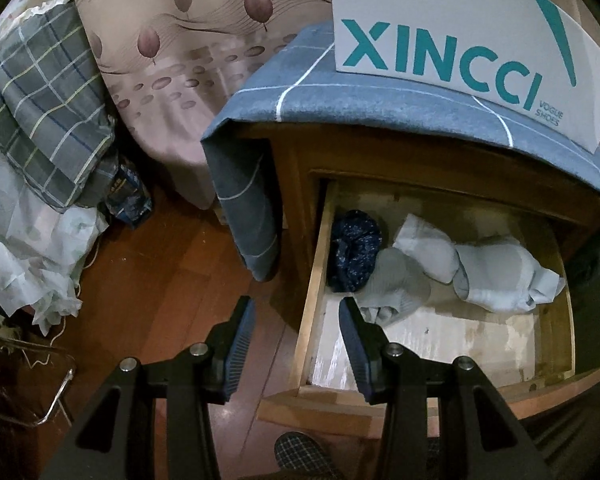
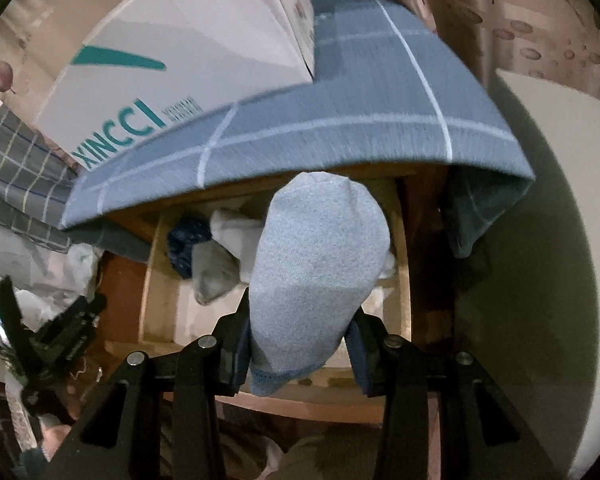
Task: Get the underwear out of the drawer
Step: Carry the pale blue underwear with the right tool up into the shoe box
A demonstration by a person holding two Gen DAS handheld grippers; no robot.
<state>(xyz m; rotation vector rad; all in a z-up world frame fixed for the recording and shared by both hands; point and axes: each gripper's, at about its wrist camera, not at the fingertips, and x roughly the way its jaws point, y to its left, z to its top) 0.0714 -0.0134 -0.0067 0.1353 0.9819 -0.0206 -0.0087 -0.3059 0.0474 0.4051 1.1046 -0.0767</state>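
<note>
The wooden drawer (image 1: 312, 280) of a nightstand stands pulled open. Inside lie a dark blue speckled roll (image 1: 354, 254), a grey piece (image 1: 396, 284), and pale blue-white pieces (image 1: 496, 272). My left gripper (image 1: 296, 312) is open and empty, hovering over the drawer's left wall. My right gripper (image 2: 300, 320) is shut on a light blue rolled piece of underwear (image 2: 320, 264), held up above the drawer (image 2: 156, 280). The other garments (image 2: 216, 268) show behind it. The left gripper (image 2: 60, 340) also shows at the lower left of the right wrist view.
A blue checked cloth (image 1: 380, 100) covers the nightstand top, with a white XINCCI shoe box (image 1: 460, 40) on it. A bed with leaf-print sheet (image 1: 180, 40) stands at the left, with a plaid bundle (image 1: 48, 112). Wooden floor (image 1: 172, 280) lies below. A pale wall (image 2: 540, 280) is at the right.
</note>
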